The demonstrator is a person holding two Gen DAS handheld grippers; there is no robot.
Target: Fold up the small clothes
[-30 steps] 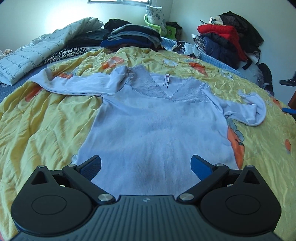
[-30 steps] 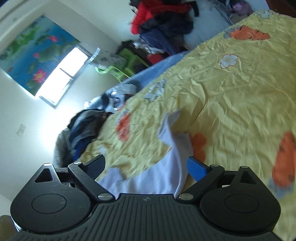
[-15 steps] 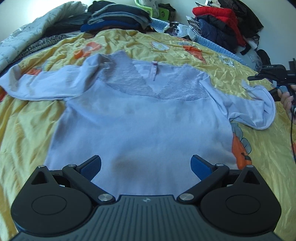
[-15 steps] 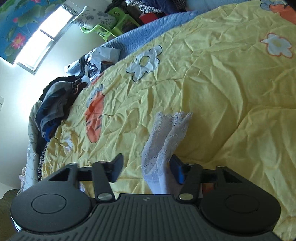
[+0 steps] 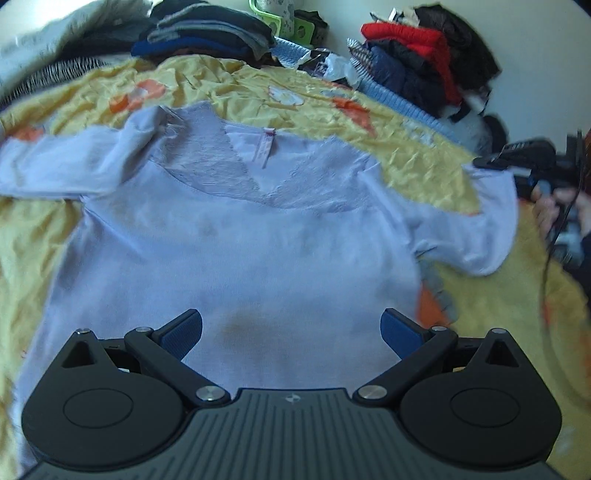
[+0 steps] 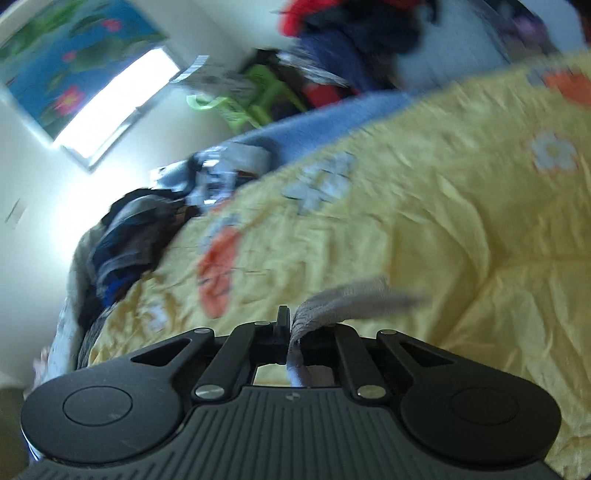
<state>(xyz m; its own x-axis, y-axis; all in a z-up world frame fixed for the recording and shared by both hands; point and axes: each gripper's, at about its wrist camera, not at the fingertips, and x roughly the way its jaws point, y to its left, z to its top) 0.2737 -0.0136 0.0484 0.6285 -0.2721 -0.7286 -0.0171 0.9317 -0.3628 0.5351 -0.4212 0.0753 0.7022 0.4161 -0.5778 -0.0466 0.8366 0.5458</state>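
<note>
Top: we see a pale lilac long-sleeved top (image 5: pixel 236 258) spread front-up on the yellow bedspread (image 5: pixel 424 166), neckline away from us, hem towards the left wrist camera.
Neckline: a lace V-panel (image 5: pixel 207 170) with a small pink label (image 5: pixel 266 146) at the middle of the collar.
Stain: a brownish mark (image 5: pixel 243 328) low on the front of the top, between the two blue pads of our left gripper.
Sleeves: the one at picture-left of the top (image 5: pixel 55 166) lies stretched flat out from the body; the one at picture-right (image 5: pixel 487 221) is pulled up and outward, its cuff lifted off the bedspread.
Right gripper: our right gripper (image 6: pixel 290 325) has just been closing, and its jaws are now pinched together on the lacy cuff (image 6: pixel 347 295), which sticks out beyond the tips. From the left wrist view we see it at the end of that sleeve (image 5: pixel 491 162), with a hand (image 5: pixel 554 206) behind it.
Left gripper: our left gripper (image 5: pixel 291 328) hovers over the lower front of the top, jaws wide apart, nothing between them.
Beyond the top: folded dark clothes (image 5: pixel 207 33) stacked past the collar; a heap of red and dark garments (image 5: pixel 413 51) to picture-right of that; a green plastic stool (image 6: pixel 255 99) and a bright window (image 6: pixel 118 99) farther off. The right wrist view is blurred.
</note>
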